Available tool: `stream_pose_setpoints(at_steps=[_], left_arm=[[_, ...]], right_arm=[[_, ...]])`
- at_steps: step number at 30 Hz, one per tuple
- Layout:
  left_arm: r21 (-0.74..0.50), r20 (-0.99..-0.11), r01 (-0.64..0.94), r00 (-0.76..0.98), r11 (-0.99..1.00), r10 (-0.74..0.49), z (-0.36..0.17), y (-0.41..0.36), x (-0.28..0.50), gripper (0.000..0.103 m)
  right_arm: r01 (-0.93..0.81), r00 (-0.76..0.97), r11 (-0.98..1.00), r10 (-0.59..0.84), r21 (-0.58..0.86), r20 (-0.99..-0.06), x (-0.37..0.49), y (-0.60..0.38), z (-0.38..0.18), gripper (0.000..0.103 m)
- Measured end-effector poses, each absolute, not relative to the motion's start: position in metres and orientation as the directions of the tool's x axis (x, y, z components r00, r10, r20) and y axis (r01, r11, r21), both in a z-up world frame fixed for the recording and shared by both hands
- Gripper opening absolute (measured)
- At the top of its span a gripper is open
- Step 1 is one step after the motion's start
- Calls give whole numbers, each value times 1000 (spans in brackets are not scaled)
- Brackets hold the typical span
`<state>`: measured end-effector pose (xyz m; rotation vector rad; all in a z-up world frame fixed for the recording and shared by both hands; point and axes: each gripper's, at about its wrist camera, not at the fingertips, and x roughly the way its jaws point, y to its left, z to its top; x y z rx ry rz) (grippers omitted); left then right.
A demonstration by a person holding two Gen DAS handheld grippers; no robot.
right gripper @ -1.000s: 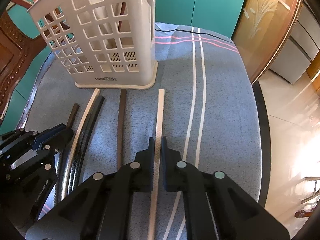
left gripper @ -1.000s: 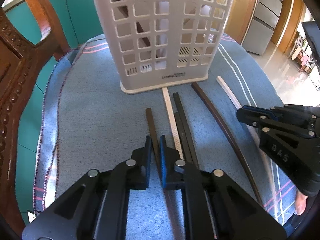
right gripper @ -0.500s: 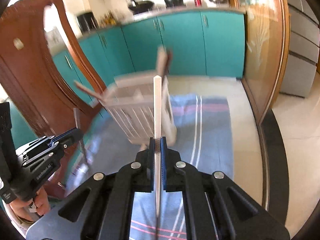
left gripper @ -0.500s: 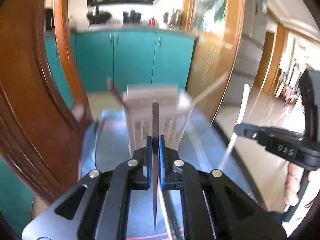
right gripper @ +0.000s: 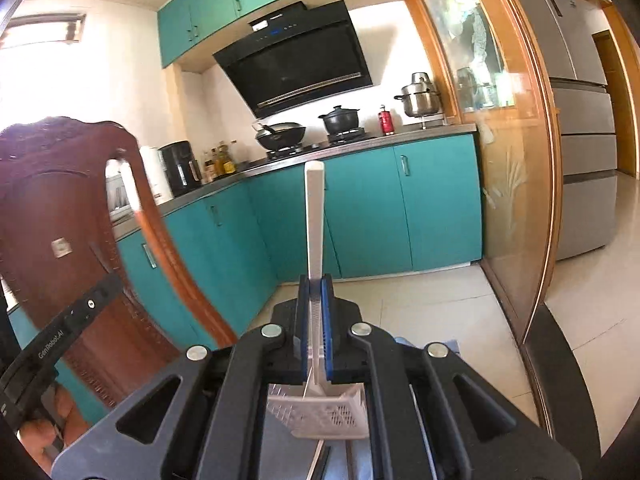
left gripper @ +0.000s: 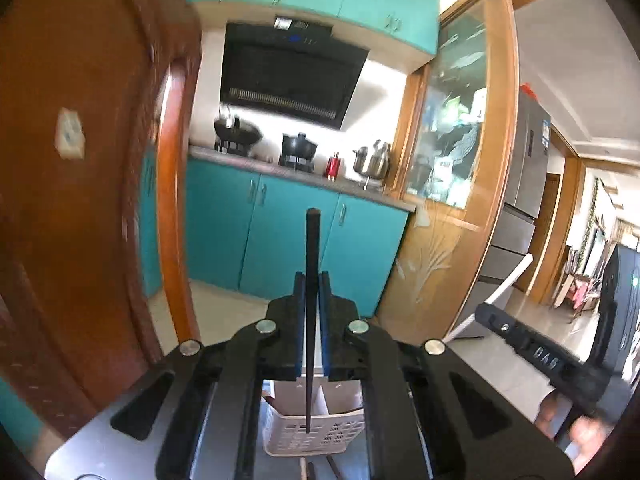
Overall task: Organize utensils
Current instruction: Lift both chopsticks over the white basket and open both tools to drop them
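Note:
My left gripper (left gripper: 312,280) is shut on a dark chopstick (left gripper: 311,248) and holds it upright, tip pointing up, high above the white lattice utensil basket (left gripper: 316,436) seen below between the arms. My right gripper (right gripper: 315,282) is shut on a white chopstick (right gripper: 314,216), also upright, above the same basket (right gripper: 328,416). The right gripper and its white chopstick (left gripper: 508,284) show at the right of the left wrist view. The left gripper body (right gripper: 60,336) shows at the left of the right wrist view.
A carved wooden chair back (right gripper: 60,216) stands at the left. More chopsticks (right gripper: 320,456) lie on the cloth-covered table below the basket. Teal kitchen cabinets (right gripper: 360,208), a range hood and a glass-panelled partition (right gripper: 508,160) are beyond.
Both grippers have lifted their chopsticks off the table and tilted upward; the views now look across the kitchen, with the basket far below.

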<state>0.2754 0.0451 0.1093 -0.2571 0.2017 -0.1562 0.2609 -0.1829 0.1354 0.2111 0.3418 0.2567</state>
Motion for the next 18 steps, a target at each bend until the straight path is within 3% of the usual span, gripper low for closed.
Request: stream_pose_setpoints(at_steps=[4,10,13,18], left_arm=[[-309,-190,124,963,943,-189,104,49,298,7],[-349,-105,115,981,930,-161,108,63,292,7],[-311,-101,72,989,948,-108,100,59,298,7],[-189,-181,9,983,982,-44,76,32,326,7]], right_arm=[[-180,902,961,246,209,-354,284,-169,115,6],[-168,881,972,223,163,-418,309,-154,81,6],[-171,870,974,221,151,-440,322,-147,70,6],[-173,872,979,203,108,-445,332,-137,59,6]])
